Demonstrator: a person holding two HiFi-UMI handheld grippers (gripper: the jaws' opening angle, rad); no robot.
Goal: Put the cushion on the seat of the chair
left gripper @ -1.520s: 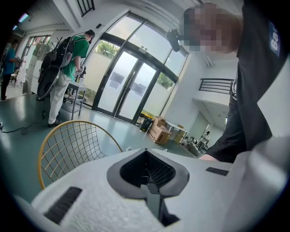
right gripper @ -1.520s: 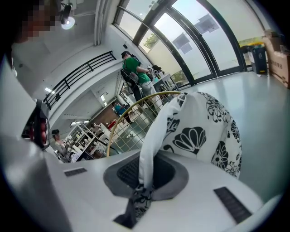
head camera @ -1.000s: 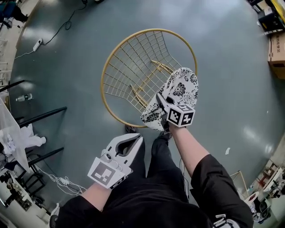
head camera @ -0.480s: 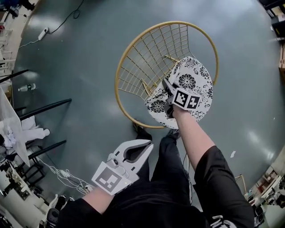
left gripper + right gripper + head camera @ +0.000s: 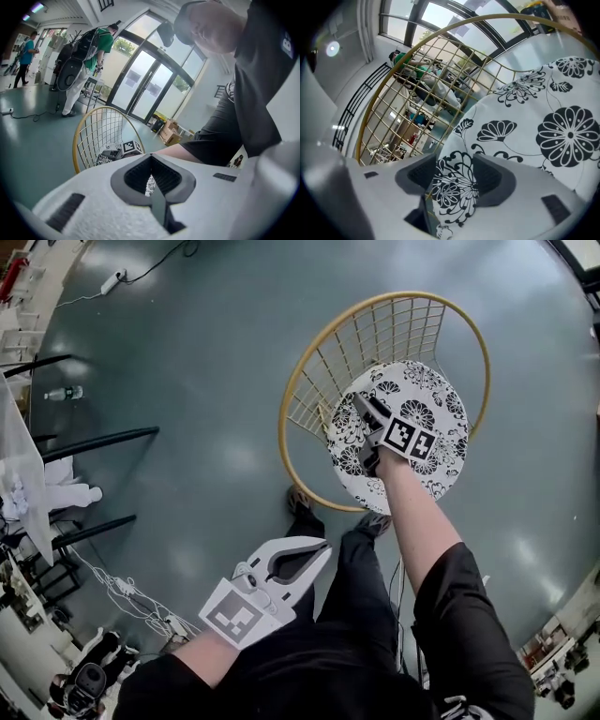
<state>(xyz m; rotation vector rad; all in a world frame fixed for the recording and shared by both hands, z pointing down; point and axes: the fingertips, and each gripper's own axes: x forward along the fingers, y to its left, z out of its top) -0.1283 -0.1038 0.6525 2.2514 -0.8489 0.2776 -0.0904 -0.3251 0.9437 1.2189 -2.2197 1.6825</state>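
Gold wire chair [image 5: 395, 326], in the head view, bears the black-and-white floral cushion [image 5: 433, 397] on its seat. The right gripper [image 5: 365, 410] reaches over the cushion, while the left gripper [image 5: 317, 555] hangs near the person's legs. In the left gripper view, the jaws meet with nothing between them. In the right gripper view, the jaws have just been opening and stand wide, with a fold of the cushion's edge loose between them.

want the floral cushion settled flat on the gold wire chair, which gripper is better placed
Right. The right gripper is at the black-and-white floral round cushion on the gold wire chair, jaws just opened, the cushion's edge between them. The left gripper is shut, back by the person's legs.
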